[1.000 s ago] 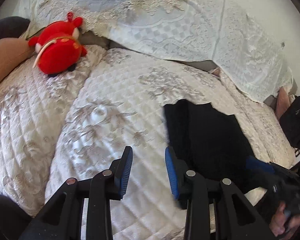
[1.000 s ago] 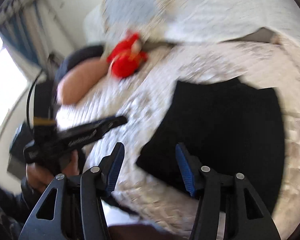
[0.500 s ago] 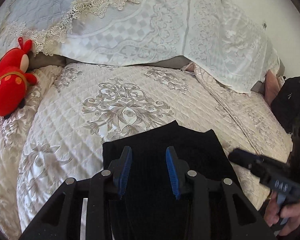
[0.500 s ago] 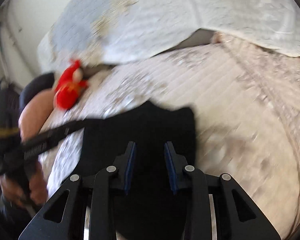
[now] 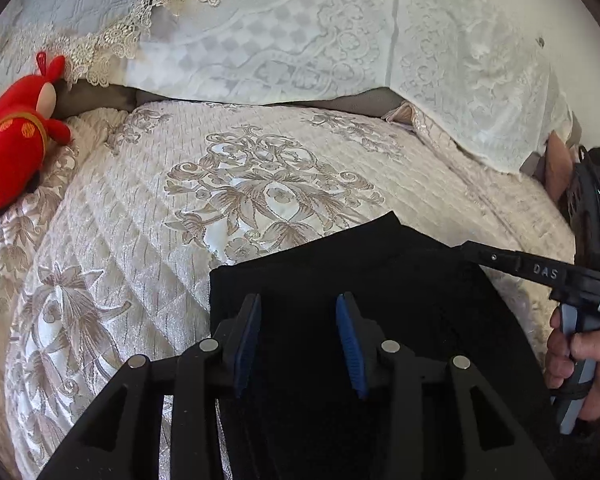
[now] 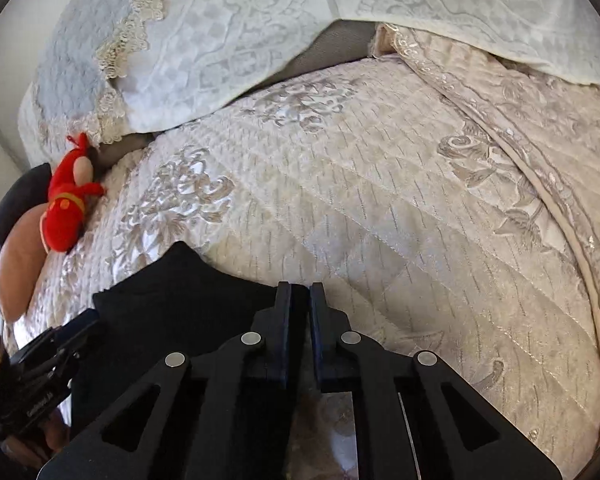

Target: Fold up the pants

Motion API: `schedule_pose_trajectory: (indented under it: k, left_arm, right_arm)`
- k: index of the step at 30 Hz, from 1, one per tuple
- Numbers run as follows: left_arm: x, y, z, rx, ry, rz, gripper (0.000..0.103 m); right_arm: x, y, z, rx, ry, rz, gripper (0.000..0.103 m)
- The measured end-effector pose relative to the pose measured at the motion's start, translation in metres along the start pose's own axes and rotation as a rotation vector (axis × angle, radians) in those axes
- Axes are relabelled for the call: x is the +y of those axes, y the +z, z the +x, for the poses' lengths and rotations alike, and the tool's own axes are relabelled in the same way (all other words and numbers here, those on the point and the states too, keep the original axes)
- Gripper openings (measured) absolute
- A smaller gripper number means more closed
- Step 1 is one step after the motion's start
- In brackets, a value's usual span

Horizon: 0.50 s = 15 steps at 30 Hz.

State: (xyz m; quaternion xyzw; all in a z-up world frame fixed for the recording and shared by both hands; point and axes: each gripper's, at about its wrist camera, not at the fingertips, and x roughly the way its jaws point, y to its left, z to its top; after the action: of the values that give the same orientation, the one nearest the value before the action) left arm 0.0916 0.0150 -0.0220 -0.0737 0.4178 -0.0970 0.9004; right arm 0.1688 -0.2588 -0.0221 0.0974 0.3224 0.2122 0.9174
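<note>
From the left wrist, the black pants (image 5: 340,280) lie on the cream quilted bedspread (image 5: 148,248) near its front edge; the left gripper (image 5: 299,338) hangs over them, its blue-padded jaws partly apart and opening, pressing on nothing; the right gripper (image 5: 470,249), held in a hand (image 5: 580,364), reaches the pants' right edge; a red plush toy (image 5: 14,152) lies far left. From the right wrist, the right gripper (image 6: 299,294) is closing, jaws nearly together at the pants' (image 6: 172,292) edge; whether cloth is pinched I cannot tell; the left gripper (image 6: 76,328) sits lower left.
</note>
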Motion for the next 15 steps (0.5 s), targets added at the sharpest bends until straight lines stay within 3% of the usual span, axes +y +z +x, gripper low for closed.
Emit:
schedule_pose_trajectory:
  k: [4, 7, 11, 15]
  left_arm:
    - [0.003, 0.002, -0.017, -0.024, 0.015, 0.017, 0.042]
    - [0.006, -0.003, -0.043, -0.06, -0.01, 0.014, 0.042]
    - [-0.003, -0.02, -0.075, -0.088, -0.022, 0.058, 0.042]
    - [-0.014, -0.046, -0.092, -0.061, -0.075, 0.076, 0.042]
  right_arm:
    - [0.015, -0.012, -0.042, -0.06, -0.004, -0.049, 0.008]
    - [0.03, -0.033, -0.065, -0.074, 0.009, -0.107, 0.02]
    - [0.048, -0.072, -0.086, -0.055, 0.003, -0.158, 0.021]
    - [0.065, -0.107, -0.089, -0.022, 0.006, -0.203, 0.021]
